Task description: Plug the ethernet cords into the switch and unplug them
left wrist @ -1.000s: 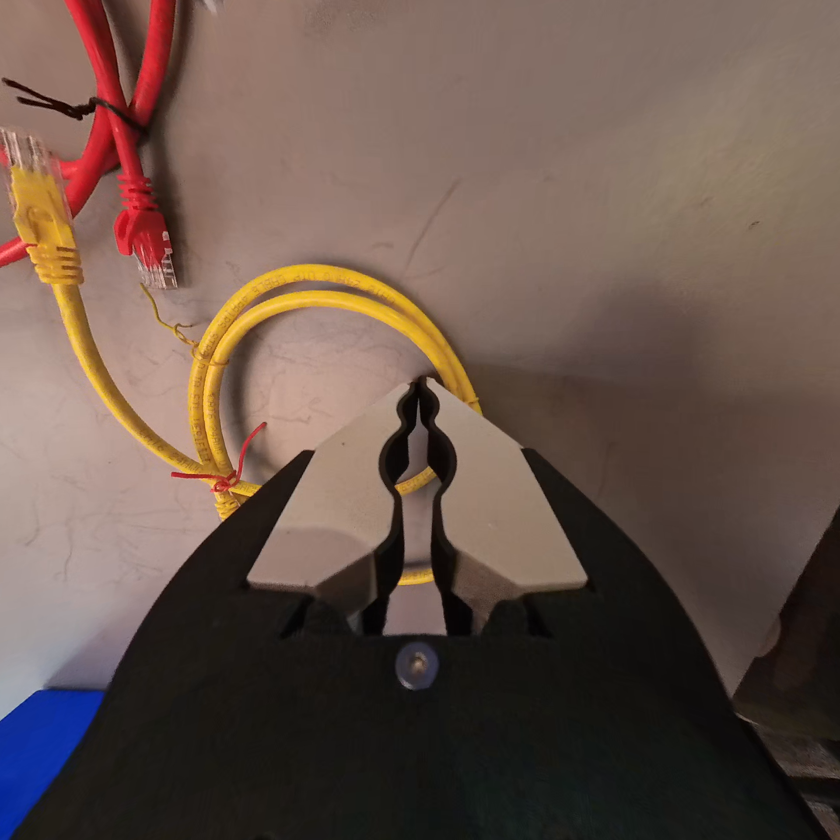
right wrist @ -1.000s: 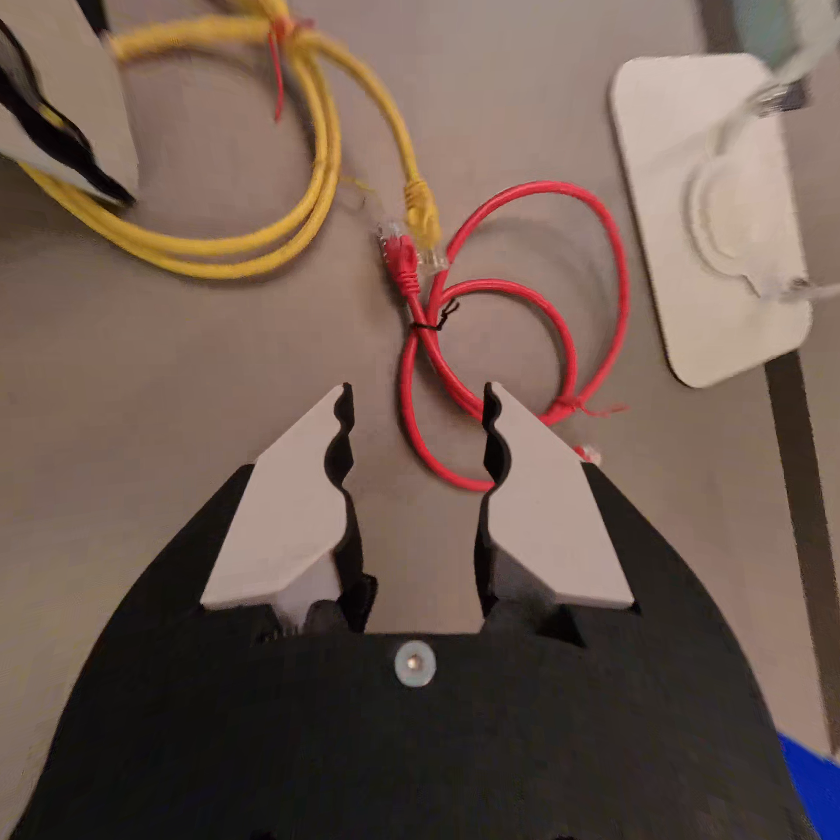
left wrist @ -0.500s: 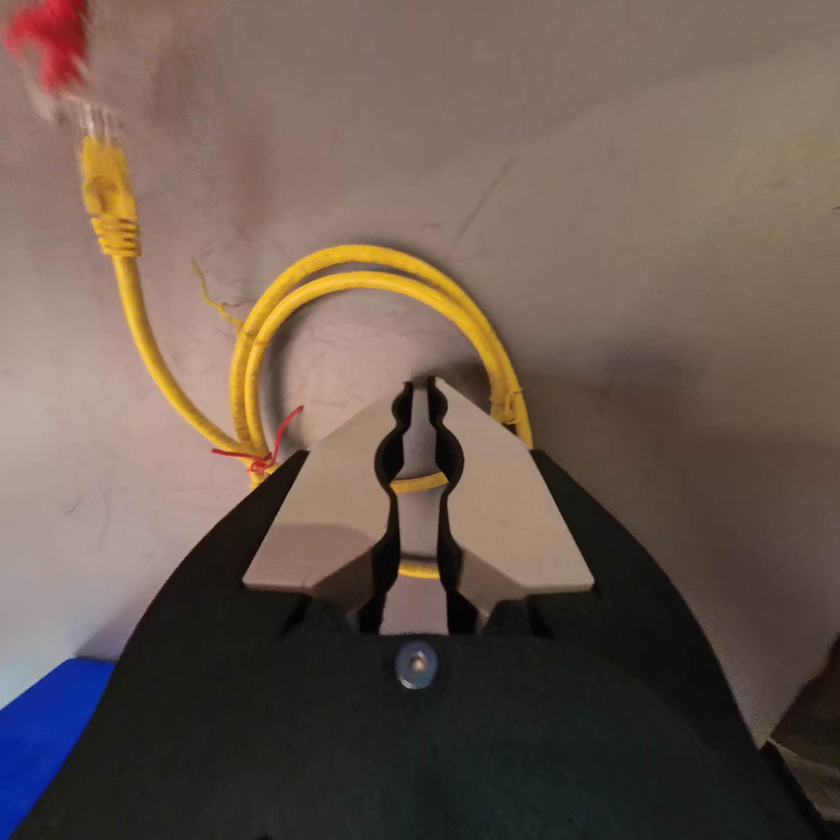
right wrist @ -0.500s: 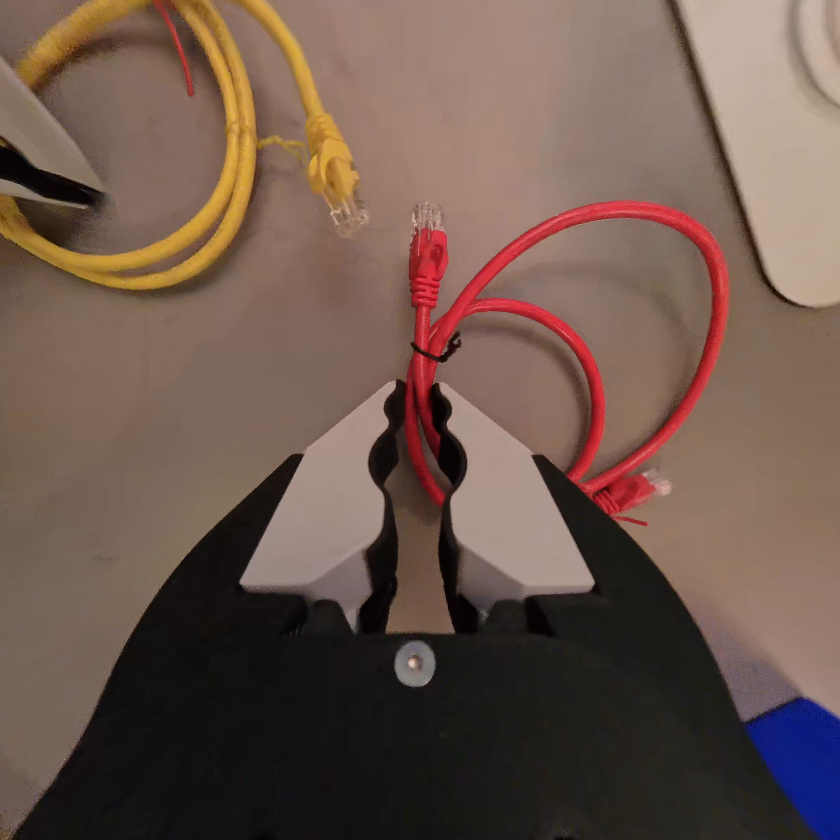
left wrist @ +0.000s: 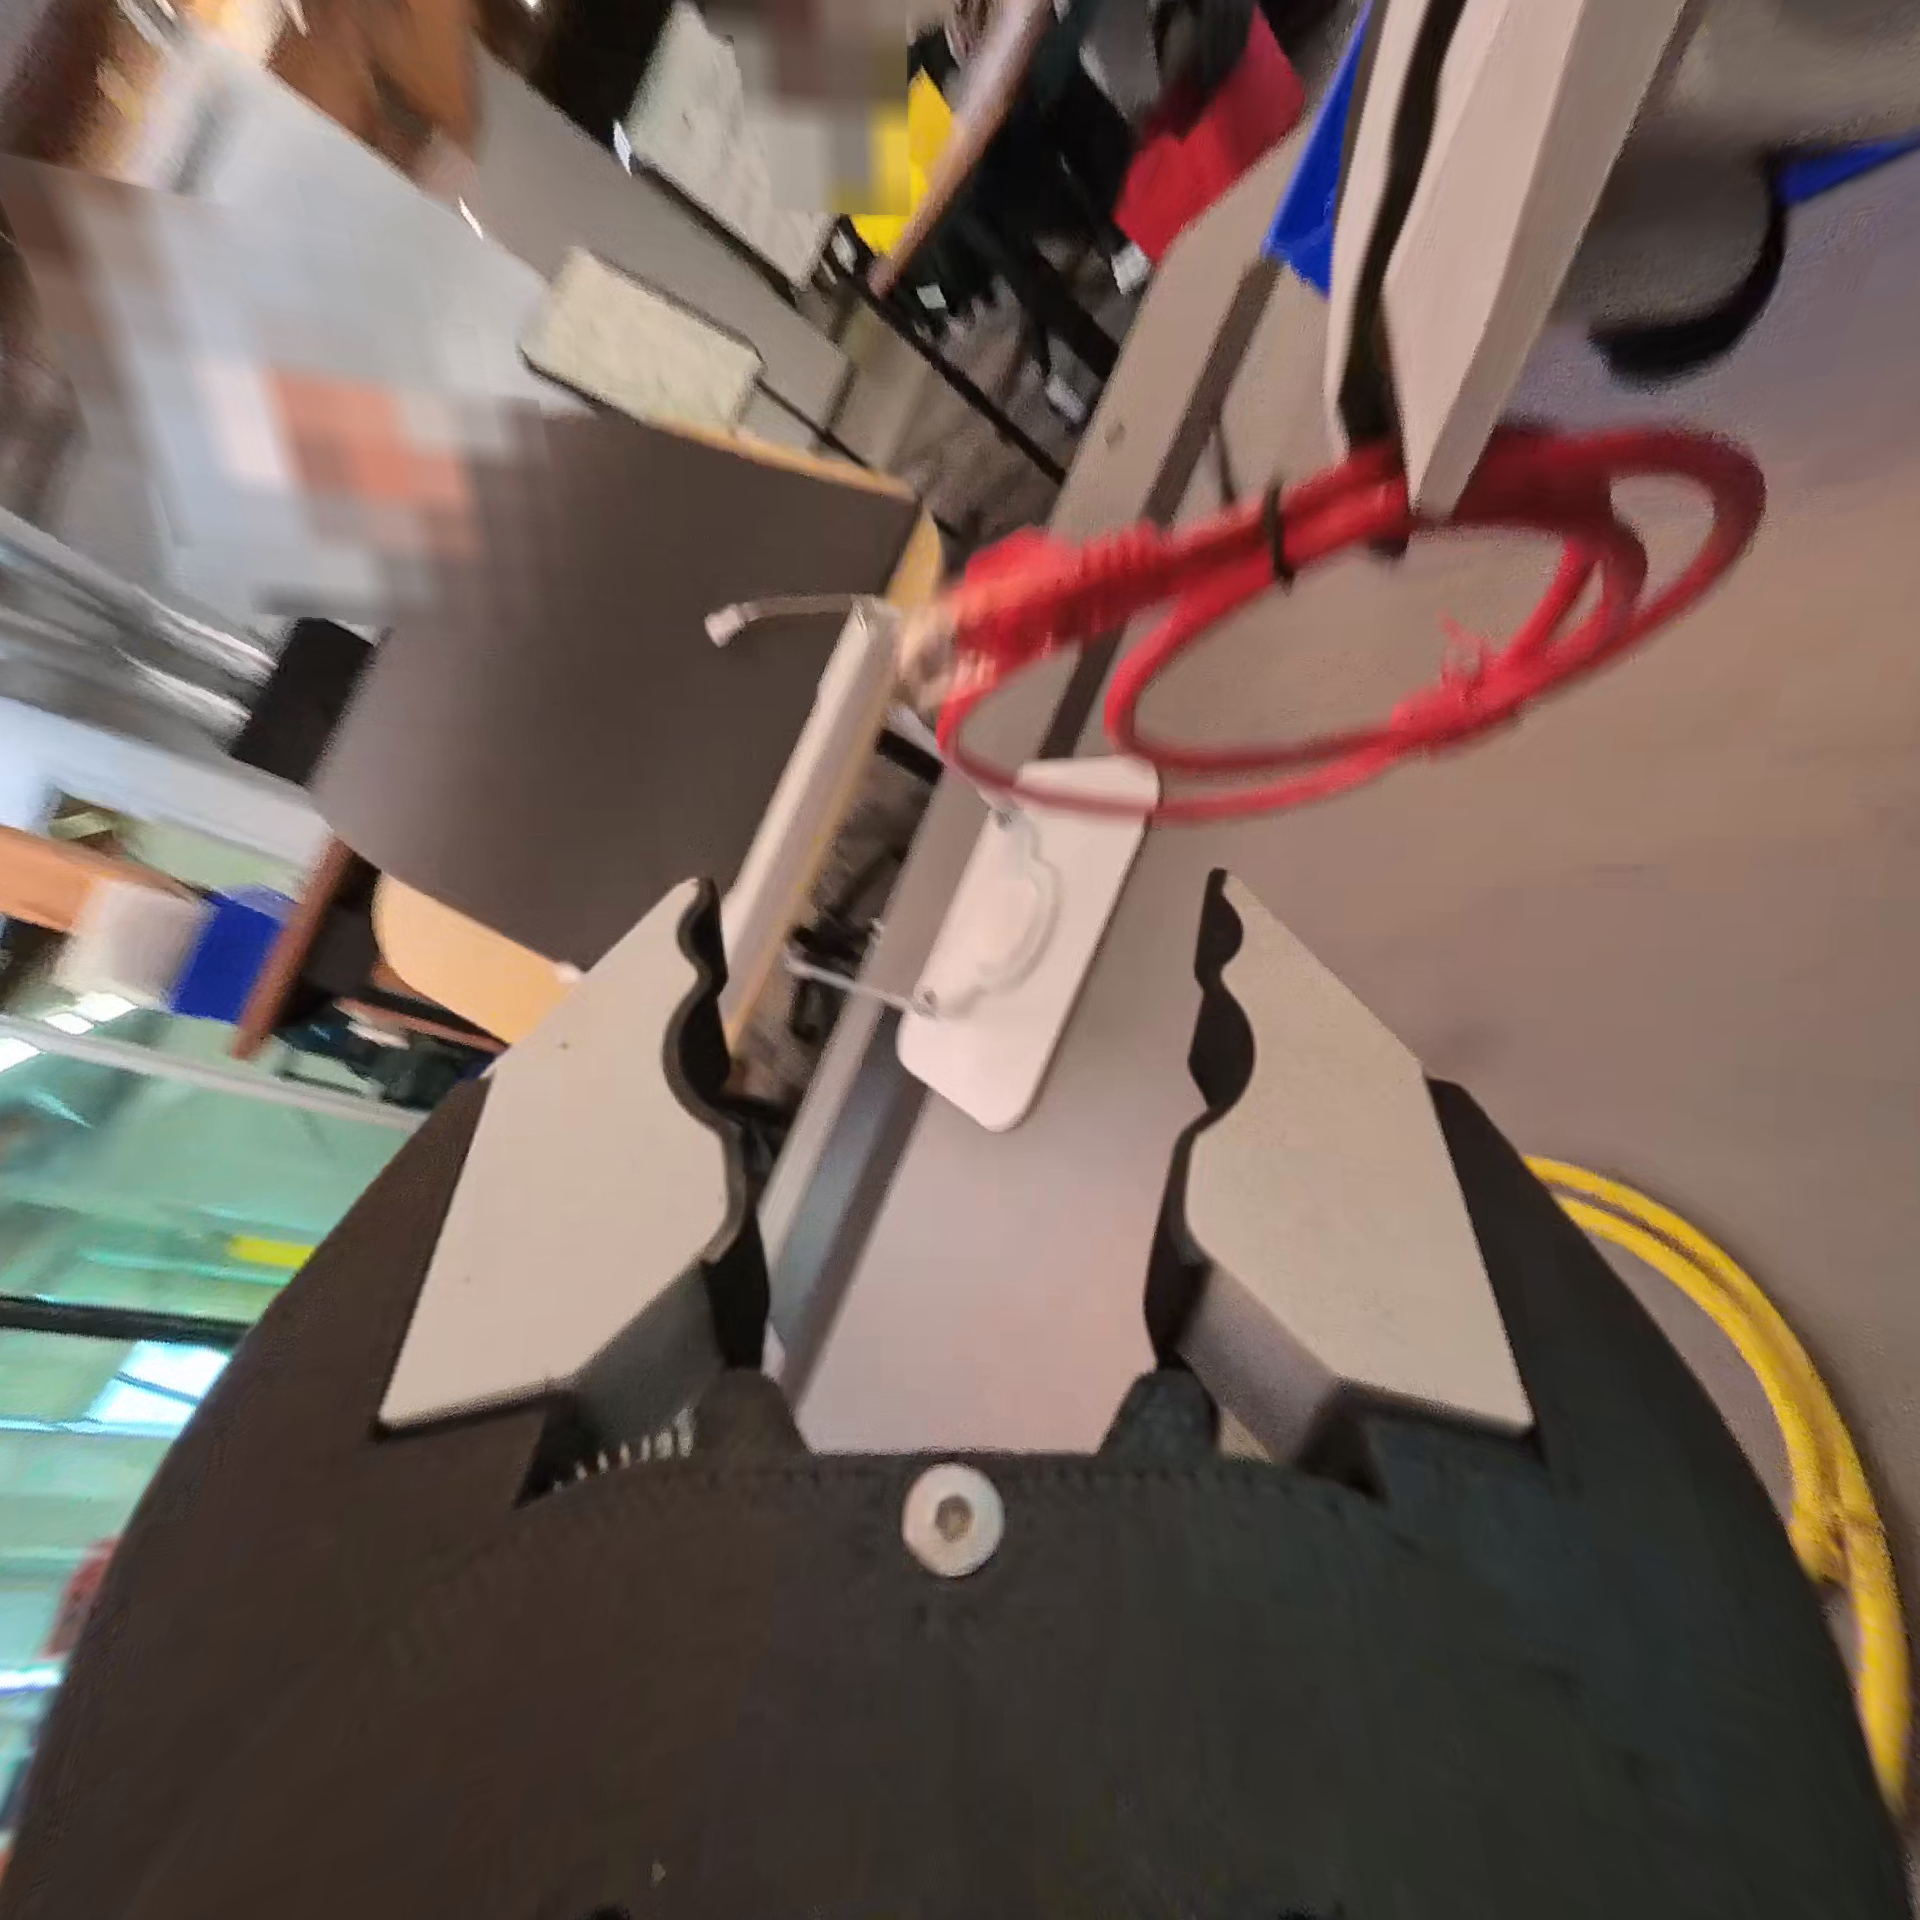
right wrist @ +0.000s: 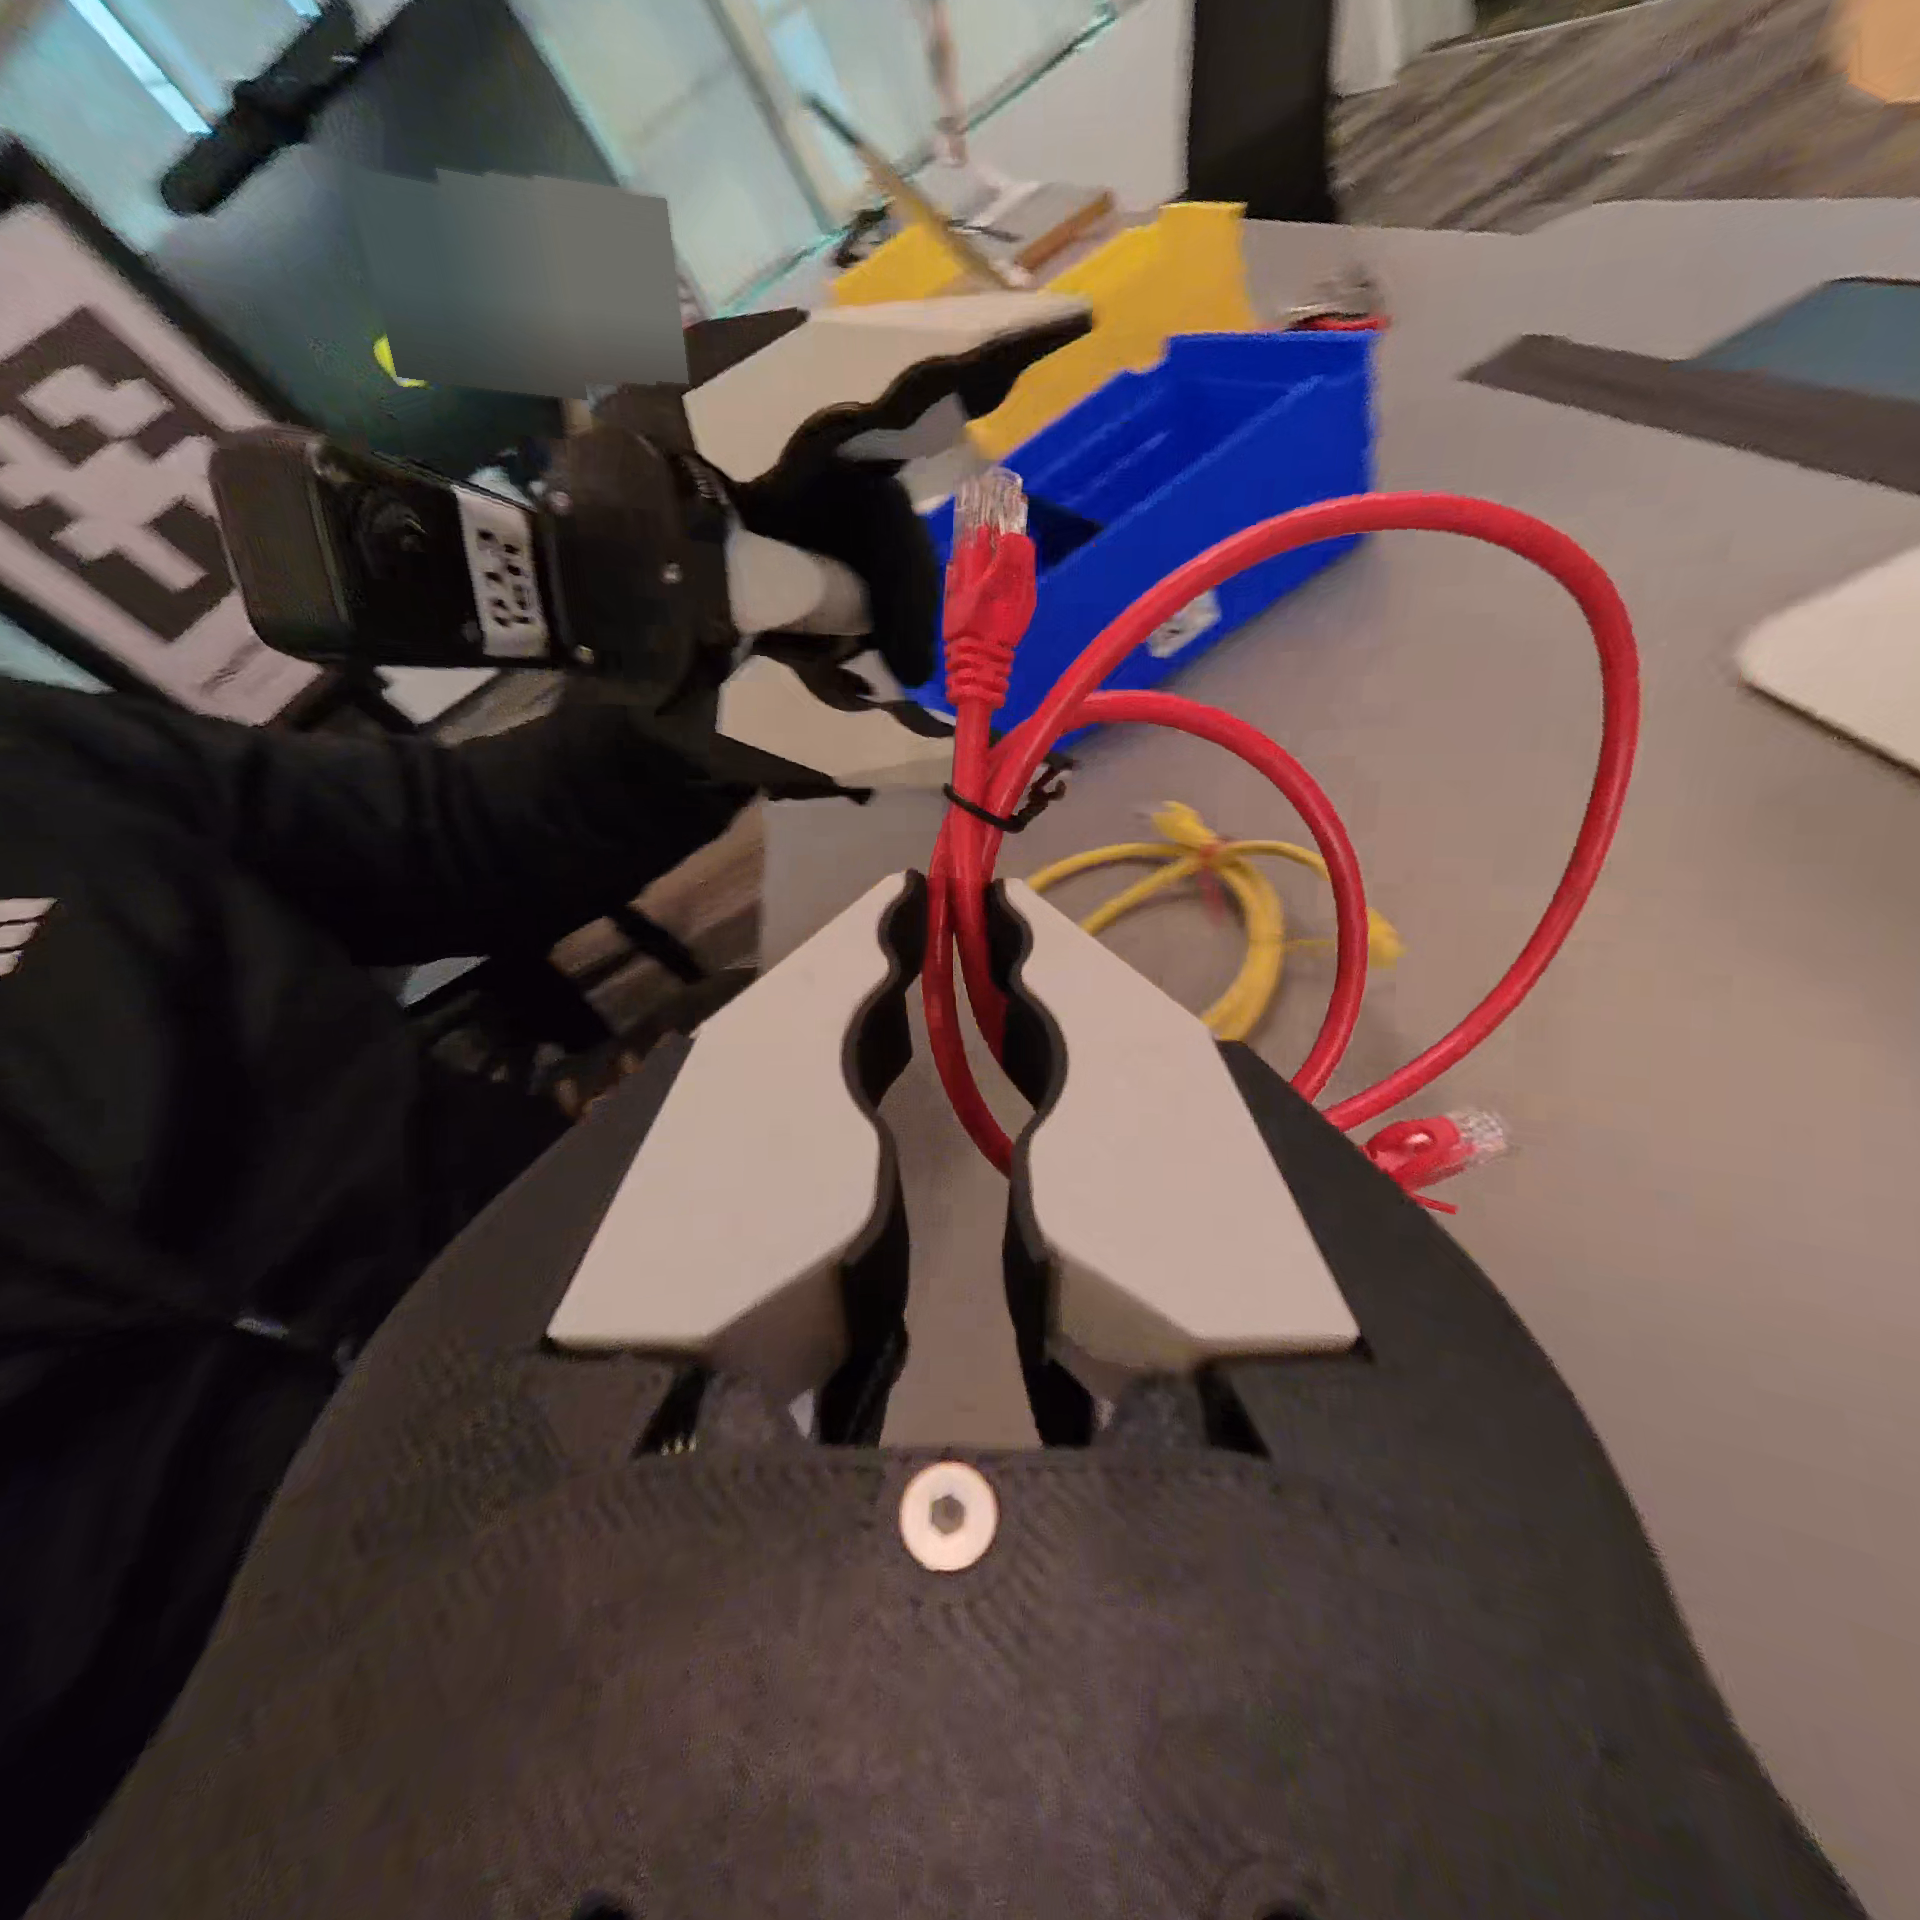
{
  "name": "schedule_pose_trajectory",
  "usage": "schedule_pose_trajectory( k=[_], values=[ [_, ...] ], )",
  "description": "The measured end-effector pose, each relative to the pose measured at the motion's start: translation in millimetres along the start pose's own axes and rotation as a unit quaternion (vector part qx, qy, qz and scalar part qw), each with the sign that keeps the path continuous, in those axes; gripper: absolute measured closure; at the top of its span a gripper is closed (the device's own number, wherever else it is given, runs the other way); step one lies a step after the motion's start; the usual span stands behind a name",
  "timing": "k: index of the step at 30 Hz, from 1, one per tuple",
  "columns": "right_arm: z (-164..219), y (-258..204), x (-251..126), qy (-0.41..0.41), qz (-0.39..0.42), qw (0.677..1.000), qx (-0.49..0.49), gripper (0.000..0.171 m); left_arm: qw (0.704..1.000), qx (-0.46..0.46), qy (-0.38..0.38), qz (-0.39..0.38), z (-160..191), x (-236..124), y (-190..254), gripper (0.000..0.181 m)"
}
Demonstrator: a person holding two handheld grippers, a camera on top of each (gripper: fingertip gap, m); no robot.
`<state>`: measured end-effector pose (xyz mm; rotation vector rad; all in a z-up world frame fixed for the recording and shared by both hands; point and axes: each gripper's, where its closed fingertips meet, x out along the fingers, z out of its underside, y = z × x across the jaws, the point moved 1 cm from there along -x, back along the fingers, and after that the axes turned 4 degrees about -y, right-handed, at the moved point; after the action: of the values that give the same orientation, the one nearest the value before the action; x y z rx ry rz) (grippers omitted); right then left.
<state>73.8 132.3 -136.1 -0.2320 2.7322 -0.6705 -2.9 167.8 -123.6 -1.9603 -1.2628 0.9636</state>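
Observation:
My right gripper (right wrist: 956, 888) is shut on the red ethernet cord (right wrist: 1600, 665) and holds its tied loops in the air above the grey table (right wrist: 1662, 1039). One red plug (right wrist: 992, 561) points up; the other (right wrist: 1434, 1143) hangs beside my right finger. My left gripper (left wrist: 961, 883) is open and empty. In the right wrist view it (right wrist: 1008, 540) lies on its side with the upright red plug between its jaws. The left wrist view shows the red cord (left wrist: 1558, 675) ahead. The yellow cord (right wrist: 1257, 914) lies coiled on the table.
A white flat device (left wrist: 1018, 956) with a clear cable lies on the table ahead of the left gripper. A blue bin (right wrist: 1247, 457) and yellow bins (right wrist: 1174, 270) stand behind. A person's black sleeve (right wrist: 312, 831) holds the left gripper.
The left gripper let go of the yellow cord, opened, rose and turned on its side. The right gripper lifted the red cord off the table, its plug now between the left jaws.

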Motion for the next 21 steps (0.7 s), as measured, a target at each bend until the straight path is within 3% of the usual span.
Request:
schedule_pose_trajectory(
  k=[4, 6, 10, 13, 18, 21],
  values=[
    [6.1, -38.1, 26.2, -0.014, -0.080, 0.997, -0.009, 0.162, 0.998, 0.009, 0.064, -0.024, -26.5, -8.9, 9.6, 0.099],
    [8.0, -50.5, 33.9, -0.021, -0.106, 0.994, -0.013, 0.162, 0.994, 0.019, 0.104, -0.026, -34.3, -19.1, 12.7, 0.128],
    [-3.8, -58.2, 36.2, 0.003, -0.101, 0.995, -0.025, 0.161, 0.993, -0.015, 0.117, -0.029, -31.9, -26.4, 0.6, 0.150],
    [-24.0, -57.9, 28.2, 0.051, -0.083, 0.995, -0.029, 0.142, 0.991, -0.056, 0.114, -0.031, -23.9, -26.3, -12.4, 0.181],
    [-28.6, -58.7, 13.7, 0.086, -0.104, 0.990, -0.031, 0.140, 0.965, -0.210, 0.157, 0.017, -20.2, -33.4, -38.2, 0.181],
    [-22.0, -70.7, 21.1, 0.062, -0.101, 0.990, -0.073, 0.138, 0.945, -0.276, 0.174, 0.037, -16.4, -35.3, -47.6, 0.181]
  ],
)
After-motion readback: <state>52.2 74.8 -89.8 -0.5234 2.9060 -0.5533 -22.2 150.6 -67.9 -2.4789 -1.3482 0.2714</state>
